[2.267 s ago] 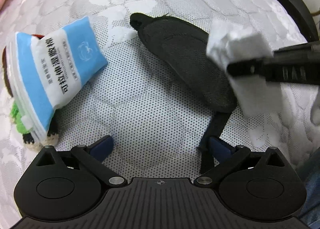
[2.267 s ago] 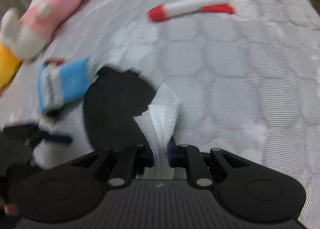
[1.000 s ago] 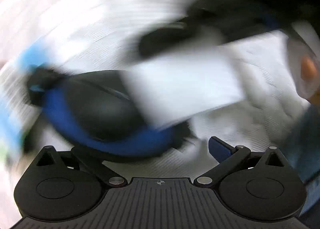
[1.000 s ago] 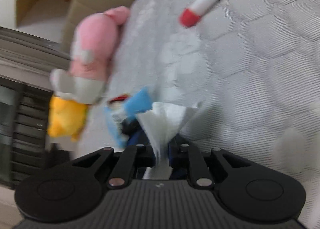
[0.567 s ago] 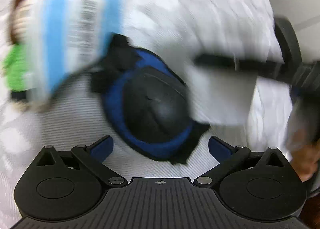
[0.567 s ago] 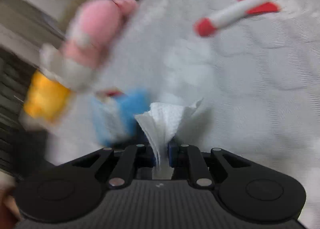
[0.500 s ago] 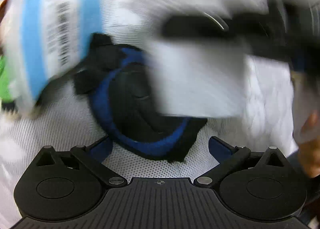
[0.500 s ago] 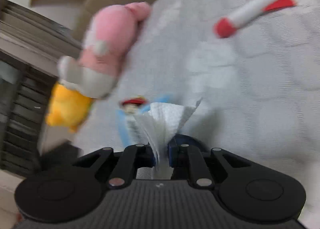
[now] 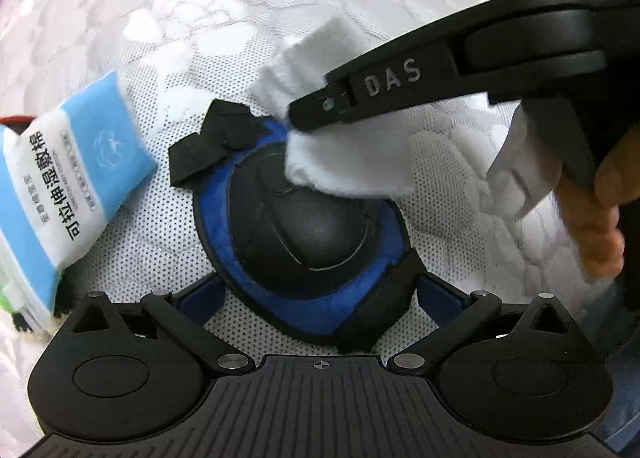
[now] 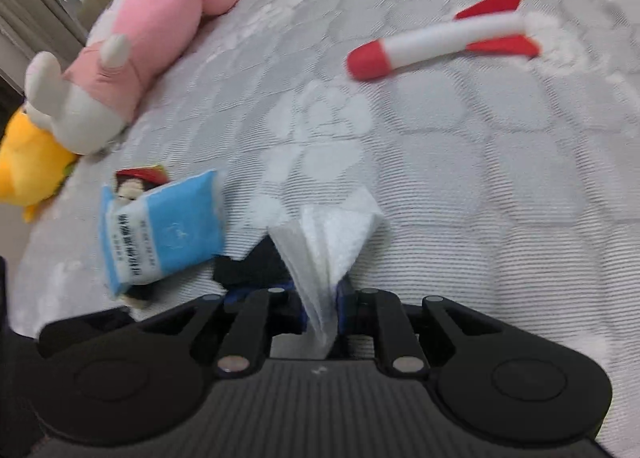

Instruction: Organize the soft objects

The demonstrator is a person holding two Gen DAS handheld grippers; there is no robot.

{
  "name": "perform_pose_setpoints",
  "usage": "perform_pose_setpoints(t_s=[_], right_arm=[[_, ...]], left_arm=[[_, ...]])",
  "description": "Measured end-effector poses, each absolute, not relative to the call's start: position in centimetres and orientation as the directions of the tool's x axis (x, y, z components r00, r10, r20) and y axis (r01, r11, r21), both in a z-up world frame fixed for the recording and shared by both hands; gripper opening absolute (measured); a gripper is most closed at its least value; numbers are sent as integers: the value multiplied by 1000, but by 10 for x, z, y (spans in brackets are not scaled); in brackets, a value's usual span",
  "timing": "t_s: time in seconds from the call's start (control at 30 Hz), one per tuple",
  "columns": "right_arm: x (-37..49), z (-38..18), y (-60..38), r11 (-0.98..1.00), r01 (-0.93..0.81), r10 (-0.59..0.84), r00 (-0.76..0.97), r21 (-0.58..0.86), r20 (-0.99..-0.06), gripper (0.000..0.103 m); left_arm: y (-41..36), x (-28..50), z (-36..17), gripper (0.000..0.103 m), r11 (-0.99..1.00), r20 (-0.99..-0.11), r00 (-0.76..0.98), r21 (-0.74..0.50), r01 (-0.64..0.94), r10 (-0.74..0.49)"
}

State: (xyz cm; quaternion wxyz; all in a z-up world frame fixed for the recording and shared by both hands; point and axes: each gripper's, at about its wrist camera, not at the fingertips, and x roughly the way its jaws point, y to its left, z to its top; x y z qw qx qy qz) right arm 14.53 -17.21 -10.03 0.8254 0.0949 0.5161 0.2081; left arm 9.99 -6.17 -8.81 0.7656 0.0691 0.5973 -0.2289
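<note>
Tissue sheets [image 10: 326,242] are pinched between the closed fingers of the right gripper [image 10: 322,300], a folded white wad fanning out forward of the tips; in the left wrist view that wad [image 9: 352,162] hangs just over the far edge of the knee pad [image 9: 304,234], which lies dome-up on the quilted mattress [image 9: 120,38]. The left gripper [image 9: 318,296] stands with its fingers spread wide, one blue pad on either side of the near rim of the knee pad, closed on nothing. Just to the left lies a blue-and-white cotton pad packet [image 9: 68,178] resting on a small knitted doll [image 10: 136,184]; farther off sit a red-and-white foam rocket [image 10: 440,44], a pink plush [image 10: 136,42] and a yellow plush [image 10: 28,162]. Where the tissues are meant to end up the pictures do not settle, so the sensible course is to keep the grip firm and low on the stack, since loose sheets can slide apart or peel off. Carrying them clear of the knee pad's straps [image 9: 208,138] would avoid snagging. If the left gripper closes on the pad, it should take the soft blue rim rather than the hard dome, which would likely slip out.
</note>
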Motion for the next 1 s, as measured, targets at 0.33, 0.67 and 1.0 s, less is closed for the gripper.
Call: perform_pose_setpoints(t_s=[0.33,0.67,1.0], right_arm=[[102,-62,-196,900,-166,431,464,402,-774,15],[59,-85,-123,849,-423,450,262,318,-854,17],[72,-76,-131,895,-431,284,354,114,-891,24]], left_arm=[[-54,84,-56,103,925,-939,322,17,380,-116],[14,101,-64,103,970,-932,270,-219,109,-241],[40,108,-68,103,963,-929,254,-264,53,-269]])
